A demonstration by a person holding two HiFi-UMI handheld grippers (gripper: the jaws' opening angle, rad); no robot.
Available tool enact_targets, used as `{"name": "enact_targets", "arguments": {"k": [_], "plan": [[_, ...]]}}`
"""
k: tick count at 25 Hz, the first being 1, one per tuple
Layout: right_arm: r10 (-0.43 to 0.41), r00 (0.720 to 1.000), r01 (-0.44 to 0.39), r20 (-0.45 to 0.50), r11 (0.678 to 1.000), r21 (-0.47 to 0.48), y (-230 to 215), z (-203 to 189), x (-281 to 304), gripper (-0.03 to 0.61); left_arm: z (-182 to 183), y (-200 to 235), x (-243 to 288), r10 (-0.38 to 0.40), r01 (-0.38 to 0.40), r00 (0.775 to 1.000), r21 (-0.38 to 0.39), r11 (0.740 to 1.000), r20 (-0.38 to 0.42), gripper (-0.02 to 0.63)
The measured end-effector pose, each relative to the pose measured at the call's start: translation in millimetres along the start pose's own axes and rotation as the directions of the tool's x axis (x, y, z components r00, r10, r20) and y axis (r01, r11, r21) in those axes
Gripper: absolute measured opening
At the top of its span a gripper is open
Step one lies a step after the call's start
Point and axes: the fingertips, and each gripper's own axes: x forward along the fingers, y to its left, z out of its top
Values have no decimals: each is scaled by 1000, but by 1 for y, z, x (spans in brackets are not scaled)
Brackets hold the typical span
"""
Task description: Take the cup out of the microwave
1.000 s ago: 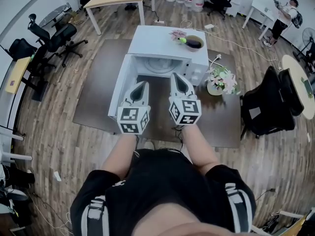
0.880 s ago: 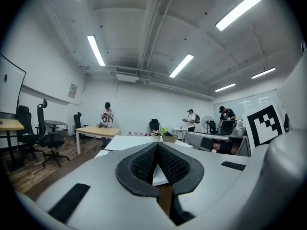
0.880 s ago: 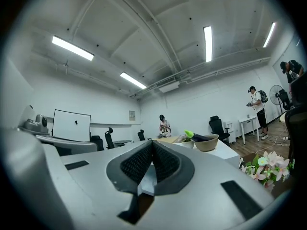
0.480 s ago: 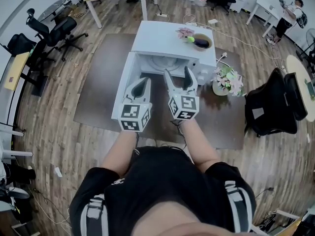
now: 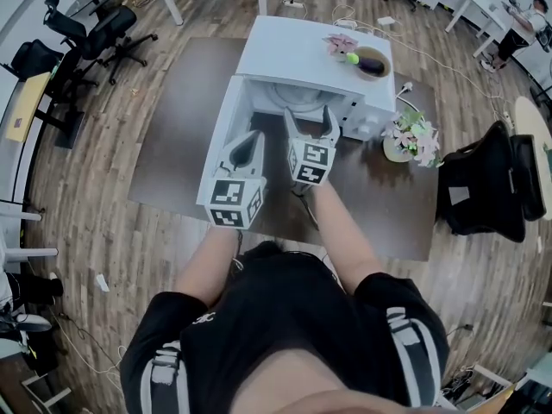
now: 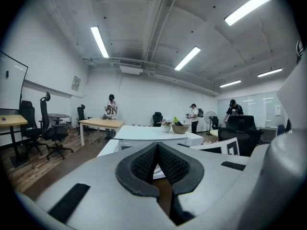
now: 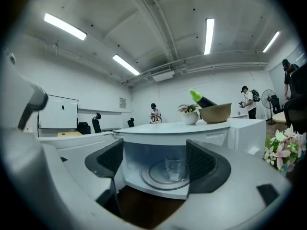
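A white microwave (image 5: 302,54) stands on a dark brown table (image 5: 181,119), its door (image 5: 226,132) swung open to the left. In the right gripper view a clear glass cup (image 7: 175,168) stands upright on the turntable (image 7: 156,178) inside. My right gripper (image 5: 309,117) is at the mouth of the oven; its jaws are opening, with nothing between them, and the cup is still well ahead (image 7: 156,164). The left gripper (image 5: 253,138) hovers beside the open door, jaws shut and empty (image 6: 157,145). The head view does not show the cup.
On the microwave's top sit a brown bowl (image 5: 373,61) and a small flower pot (image 5: 339,44). A bigger pot of flowers (image 5: 405,141) stands on the table to the right. A black chair (image 5: 483,188) is at the right, office chairs (image 5: 95,37) at the far left.
The right gripper went from shut to wide open and moved forward and down to the microwave's opening. The left gripper drifted a little forward, still shut.
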Motion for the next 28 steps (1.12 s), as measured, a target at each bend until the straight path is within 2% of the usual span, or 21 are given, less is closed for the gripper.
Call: {"name": "enact_targets", "arguments": {"k": [5, 13, 22, 28], "plan": [[-77, 995, 77, -60, 997, -5, -18, -44, 50, 412, -17, 9, 12, 6, -6, 999, -8, 1000, -32, 2], [-142, 977, 143, -159, 990, -4, -47, -102, 113, 422, -59, 26, 27, 19, -22, 995, -31, 999, -102, 2], [-159, 958, 161, -239, 987, -9, -72, -135, 162, 422, -78, 21, 45, 6, -9, 991, -26, 1000, -133, 2], [-155, 943, 168, -294, 986, 20, -78, -145, 177, 420, -75, 18, 45, 0, -2, 991, -13, 1000, -135, 2]]}}
